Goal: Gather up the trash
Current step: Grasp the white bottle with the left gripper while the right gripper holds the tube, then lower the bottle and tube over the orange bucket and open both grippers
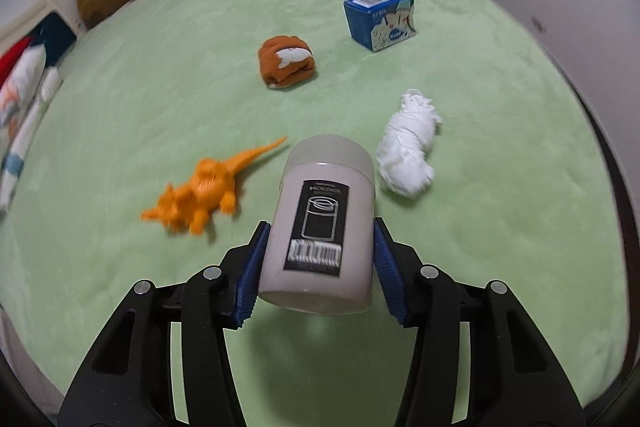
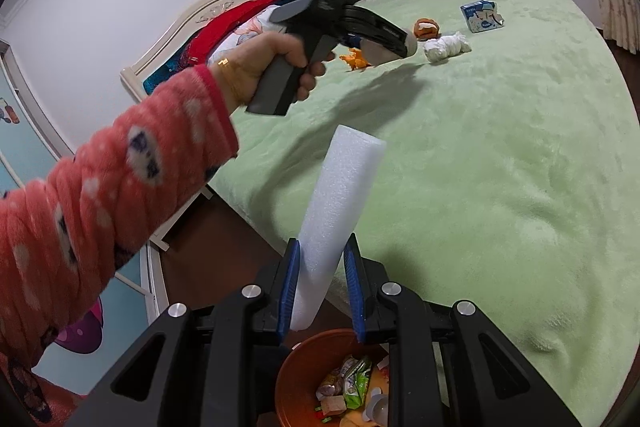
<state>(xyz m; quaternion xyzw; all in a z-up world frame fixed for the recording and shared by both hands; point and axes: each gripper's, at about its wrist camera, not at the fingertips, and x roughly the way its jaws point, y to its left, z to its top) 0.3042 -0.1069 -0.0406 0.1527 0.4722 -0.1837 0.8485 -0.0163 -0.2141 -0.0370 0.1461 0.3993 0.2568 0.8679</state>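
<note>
Above the near part of the green blanket (image 1: 500, 227): left gripper (image 1: 318, 259), blue pads on either side of a grey canister (image 1: 324, 219), lifted clear, tilted away, shadow beneath. Near edge of bed, over an orange bin (image 2: 296, 371) already holding wrappers: right gripper (image 2: 322, 287), clamped narrow on a white foam tube (image 2: 340, 211), lower end just above the rim. Advised for the tube: ease open only once squarely over the bin mouth. Advised for the canister: firm, level hold, slow carry toward the bin, smooth wall likely to slip. Remaining on blanket: crumpled white paper (image 1: 408, 151) just right of canister, blue carton (image 1: 380, 19) far right, brown bundle (image 1: 287, 61) far centre, orange toy dinosaur (image 1: 204, 191) left.
</note>
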